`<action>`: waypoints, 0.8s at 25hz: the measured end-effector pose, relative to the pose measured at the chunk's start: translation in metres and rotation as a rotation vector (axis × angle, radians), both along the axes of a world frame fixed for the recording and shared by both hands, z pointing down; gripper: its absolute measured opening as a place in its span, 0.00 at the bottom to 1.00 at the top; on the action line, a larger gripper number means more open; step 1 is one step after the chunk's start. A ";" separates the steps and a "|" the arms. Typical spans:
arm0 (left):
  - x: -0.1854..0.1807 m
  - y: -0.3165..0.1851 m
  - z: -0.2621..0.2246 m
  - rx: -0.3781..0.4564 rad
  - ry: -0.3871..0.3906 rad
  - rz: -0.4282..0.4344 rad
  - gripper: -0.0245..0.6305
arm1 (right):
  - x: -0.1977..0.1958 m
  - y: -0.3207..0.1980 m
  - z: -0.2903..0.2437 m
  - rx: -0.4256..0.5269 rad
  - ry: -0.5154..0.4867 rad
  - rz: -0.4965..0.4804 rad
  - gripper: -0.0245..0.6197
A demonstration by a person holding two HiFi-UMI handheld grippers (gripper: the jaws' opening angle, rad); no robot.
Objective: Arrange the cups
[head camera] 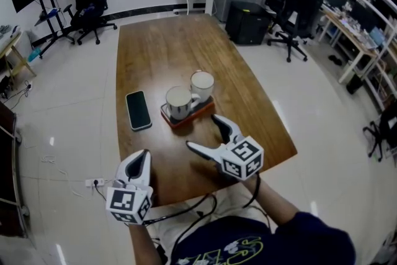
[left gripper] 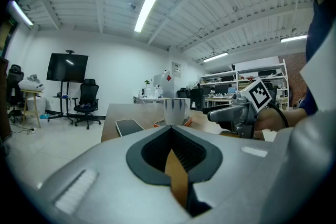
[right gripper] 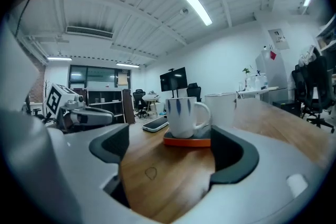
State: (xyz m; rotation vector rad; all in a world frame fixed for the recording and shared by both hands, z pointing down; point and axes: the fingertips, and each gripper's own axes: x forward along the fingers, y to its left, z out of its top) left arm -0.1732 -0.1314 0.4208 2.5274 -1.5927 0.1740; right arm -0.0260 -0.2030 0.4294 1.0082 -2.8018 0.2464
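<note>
Firstly, the right tool (head camera: 201, 130) stood with its jaws wide apart and nothing between them, over bare counter (head camera: 161, 53) just short of an orange tray (head camera: 186, 119). Two white cups stood side by side on that tray: the near cup (head camera: 179, 102), bearing blue marks, with its handle turned toward the far cup (head camera: 202, 84) close beside it. The left tool (head camera: 142, 157) sat at the counter's near edge, jaws closed together and empty, well apart from the tray. A black phone (head camera: 138, 110) lay flat on the counter left of the tray.
</note>
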 end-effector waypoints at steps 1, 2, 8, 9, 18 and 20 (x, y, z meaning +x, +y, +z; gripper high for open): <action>0.000 0.000 -0.001 0.001 0.000 0.000 0.04 | 0.009 0.001 -0.002 0.003 -0.010 0.002 0.73; 0.000 0.000 -0.002 0.002 0.000 0.002 0.04 | 0.018 0.001 -0.006 0.000 -0.024 0.011 0.64; -0.003 -0.002 -0.005 0.002 -0.003 0.001 0.04 | 0.053 0.005 -0.007 0.007 -0.014 0.029 0.04; -0.002 -0.003 -0.004 -0.001 0.000 -0.003 0.04 | 0.050 0.009 -0.005 0.017 0.008 -0.007 0.04; 0.057 -0.002 -0.005 -0.003 0.007 0.129 0.04 | 0.029 0.034 -0.012 0.034 0.013 -0.237 0.04; 0.064 -0.003 -0.006 -0.002 0.002 0.153 0.04 | 0.034 0.033 -0.008 0.036 0.018 -0.231 0.04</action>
